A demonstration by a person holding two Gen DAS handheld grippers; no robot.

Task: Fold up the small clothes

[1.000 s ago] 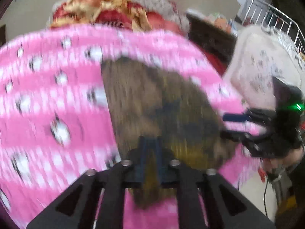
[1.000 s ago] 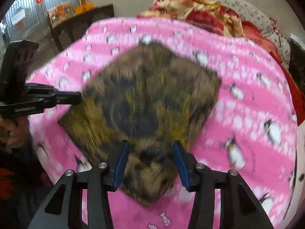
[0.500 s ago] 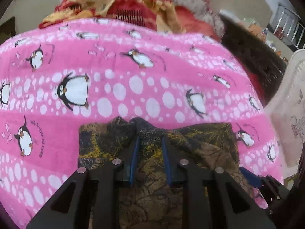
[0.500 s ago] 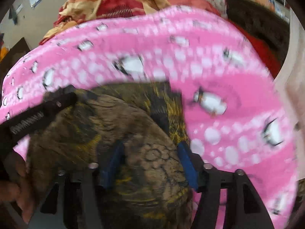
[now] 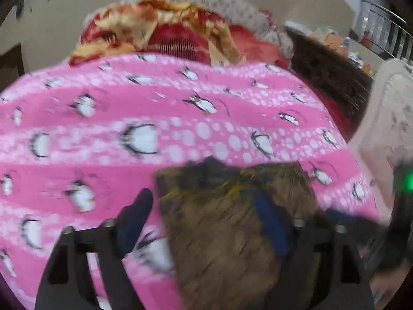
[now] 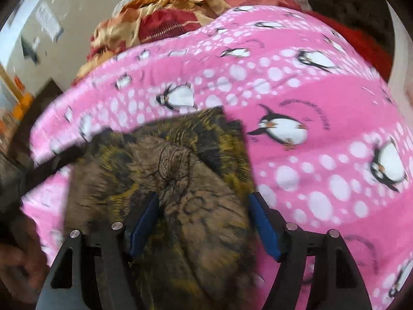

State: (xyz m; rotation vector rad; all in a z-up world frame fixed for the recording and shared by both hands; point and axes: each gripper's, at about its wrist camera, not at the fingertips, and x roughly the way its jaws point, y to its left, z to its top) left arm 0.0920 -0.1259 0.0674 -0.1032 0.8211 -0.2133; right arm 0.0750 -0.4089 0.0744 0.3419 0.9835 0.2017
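While both views are blurring, we are seeing the brown-and-yellow patterned garment [image 6: 180, 180] lying folded on the pink penguin blanket [image 6: 322, 98], lower centre of frame. We are holding the left gripper [image 5: 204, 222] and right gripper [image 6: 204, 219] spread wide, gripping nothing, over the cloth.

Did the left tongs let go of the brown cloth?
Yes. The left tongs, pinched on the brown cloth a moment ago, now gape, one finger over the pink penguin blanket.
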